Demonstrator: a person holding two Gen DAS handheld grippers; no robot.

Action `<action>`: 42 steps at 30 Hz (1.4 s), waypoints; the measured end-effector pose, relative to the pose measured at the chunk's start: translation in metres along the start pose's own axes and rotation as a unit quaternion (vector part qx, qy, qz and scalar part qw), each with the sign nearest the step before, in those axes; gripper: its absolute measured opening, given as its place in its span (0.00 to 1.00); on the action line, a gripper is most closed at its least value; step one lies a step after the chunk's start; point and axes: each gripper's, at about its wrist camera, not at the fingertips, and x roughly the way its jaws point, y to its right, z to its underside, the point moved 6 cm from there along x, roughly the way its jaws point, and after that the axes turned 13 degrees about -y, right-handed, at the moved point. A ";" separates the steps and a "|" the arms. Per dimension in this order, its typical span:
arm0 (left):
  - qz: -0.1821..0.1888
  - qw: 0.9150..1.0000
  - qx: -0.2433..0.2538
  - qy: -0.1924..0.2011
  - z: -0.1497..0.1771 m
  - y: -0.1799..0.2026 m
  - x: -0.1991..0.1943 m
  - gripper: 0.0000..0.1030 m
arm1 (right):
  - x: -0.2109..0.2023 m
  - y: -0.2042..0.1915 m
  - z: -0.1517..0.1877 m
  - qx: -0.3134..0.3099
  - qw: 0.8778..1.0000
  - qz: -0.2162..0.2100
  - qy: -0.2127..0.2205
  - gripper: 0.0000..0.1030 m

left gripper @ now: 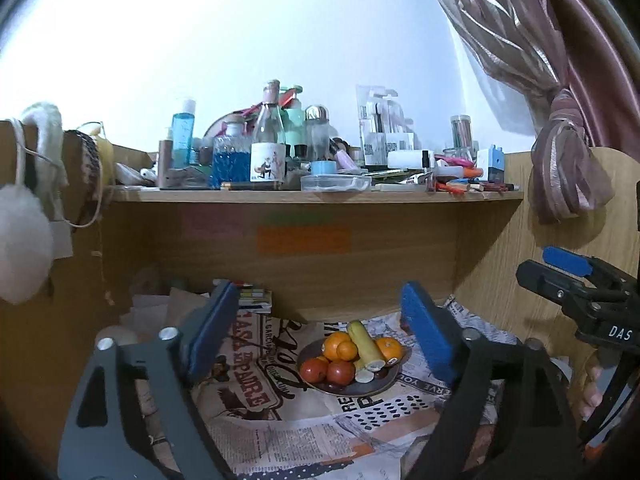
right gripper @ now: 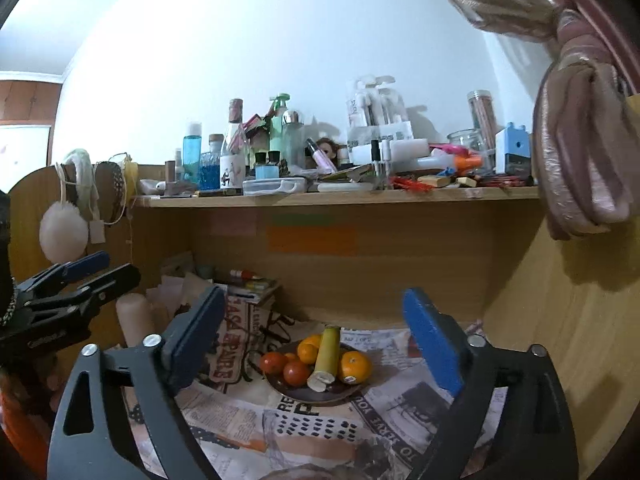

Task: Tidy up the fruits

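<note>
Both tools hang above the newspaper-covered desk [left gripper: 280, 432], well short of the fruit. The left gripper [left gripper: 320, 336] has its jaws spread wide and holds nothing; the right gripper [right gripper: 316, 344] is likewise wide apart and bare. Ahead, framed between each pair of fingers, the plate [right gripper: 296, 394] sits toward the desk's back edge, carrying oranges [right gripper: 354, 366], tomatoes [right gripper: 296, 372] and a banana [right gripper: 327, 354].
</note>
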 end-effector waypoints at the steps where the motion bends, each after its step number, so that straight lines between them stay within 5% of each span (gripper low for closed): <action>1: -0.002 1.000 0.001 0.001 0.002 0.001 -0.003 0.90 | -0.002 0.000 0.001 0.002 1.000 0.003 0.003 0.99; 5: -0.013 1.000 -0.001 0.009 0.006 0.003 -0.011 0.98 | -0.009 -0.001 0.005 0.005 1.000 0.011 0.011 1.00; 42: 0.003 1.000 0.001 -0.002 0.012 0.013 0.001 1.00 | -0.005 0.003 0.011 0.010 0.999 0.034 0.003 1.00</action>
